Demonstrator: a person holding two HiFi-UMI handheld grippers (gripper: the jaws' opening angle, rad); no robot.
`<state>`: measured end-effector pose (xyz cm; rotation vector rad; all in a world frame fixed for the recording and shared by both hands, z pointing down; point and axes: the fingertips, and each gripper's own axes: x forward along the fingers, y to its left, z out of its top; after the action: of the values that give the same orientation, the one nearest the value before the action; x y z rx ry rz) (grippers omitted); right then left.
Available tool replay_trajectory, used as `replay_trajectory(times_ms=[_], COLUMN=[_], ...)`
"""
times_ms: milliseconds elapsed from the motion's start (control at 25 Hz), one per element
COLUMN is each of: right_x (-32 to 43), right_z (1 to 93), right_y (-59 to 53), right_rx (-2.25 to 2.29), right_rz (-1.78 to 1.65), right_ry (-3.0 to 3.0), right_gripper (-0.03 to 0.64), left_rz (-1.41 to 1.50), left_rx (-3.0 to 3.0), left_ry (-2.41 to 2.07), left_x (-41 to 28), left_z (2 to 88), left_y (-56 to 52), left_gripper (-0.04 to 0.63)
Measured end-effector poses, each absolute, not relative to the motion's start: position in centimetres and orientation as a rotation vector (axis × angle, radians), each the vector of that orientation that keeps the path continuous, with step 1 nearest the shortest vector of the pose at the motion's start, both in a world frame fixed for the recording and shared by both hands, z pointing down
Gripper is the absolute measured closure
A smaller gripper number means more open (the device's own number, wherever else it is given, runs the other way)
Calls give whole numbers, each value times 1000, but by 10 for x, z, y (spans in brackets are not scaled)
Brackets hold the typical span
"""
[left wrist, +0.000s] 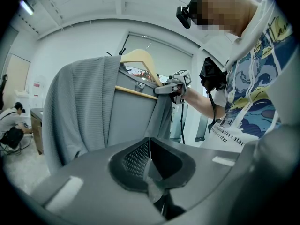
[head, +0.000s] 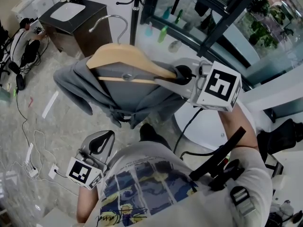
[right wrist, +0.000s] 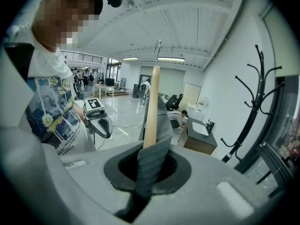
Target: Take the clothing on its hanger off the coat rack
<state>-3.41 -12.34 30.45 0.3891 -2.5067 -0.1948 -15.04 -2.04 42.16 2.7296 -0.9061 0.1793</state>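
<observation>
We see the black coat rack (head: 137,4) standing upright. Clear of it, on our side, a grey garment (head: 137,98) of ribbed knit hangs in the air, draped open over a pale wooden hanger (head: 125,58) whose metal hook (head: 111,20) catches nothing. Our right gripper (head: 166,82) is clamped on the garment where it covers the hanger's shoulder end. Farther from the rack, low by our body, the left gripper (head: 102,141) is closed and empty.
</observation>
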Motion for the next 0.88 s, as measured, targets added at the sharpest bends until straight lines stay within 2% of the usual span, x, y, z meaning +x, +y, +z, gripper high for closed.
replay_trajectory(times_ms=[880], right_x=[-20], right_z=[306], right_y=[-124], right_rx=[415], right_rz=[-186], right_ry=[-2499], right_gripper=[604], left_rz=[189], left_rx=[2724], left_ry=[-885], left_x=[-140], left_z=[420], left_y=[-20], left_gripper=[581])
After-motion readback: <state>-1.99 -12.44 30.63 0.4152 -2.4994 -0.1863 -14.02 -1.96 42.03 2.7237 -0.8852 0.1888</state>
